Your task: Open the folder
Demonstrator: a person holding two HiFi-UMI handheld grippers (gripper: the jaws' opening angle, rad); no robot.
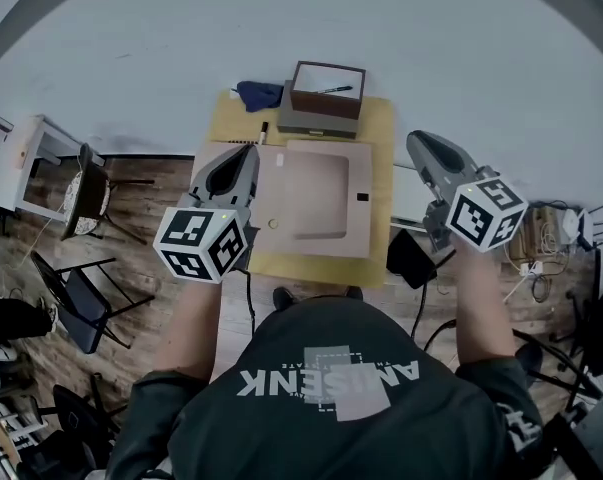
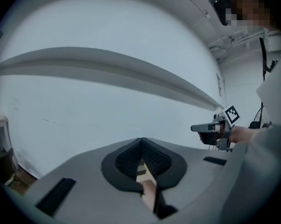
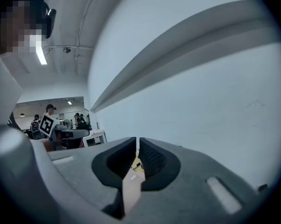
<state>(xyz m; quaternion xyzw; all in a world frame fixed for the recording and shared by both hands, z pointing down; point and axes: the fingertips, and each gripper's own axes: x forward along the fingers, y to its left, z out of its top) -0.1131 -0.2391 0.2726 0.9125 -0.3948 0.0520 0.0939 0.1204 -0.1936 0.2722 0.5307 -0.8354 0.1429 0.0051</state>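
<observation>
The pale pink folder (image 1: 316, 203) lies shut and flat on the small yellow-wood table (image 1: 381, 133), far below both grippers. My left gripper (image 1: 249, 150) hangs high above the folder's left edge, with its jaws meeting at the tips and nothing between them (image 2: 141, 140). Raised to the right of the table is my right gripper (image 1: 413, 140). Its jaws stand a narrow slit apart with nothing in it (image 3: 136, 140). Both gripper views face a white wall. Neither gripper touches the folder.
A brown open box (image 1: 326, 93) with a pen (image 1: 333, 90) stands at the table's far edge, with a blue cloth (image 1: 258, 94) beside it. Folding chairs (image 1: 86, 193) and a white side table (image 1: 31, 153) stand to the left. Cables and plugs (image 1: 551, 233) lie on the floor at the right.
</observation>
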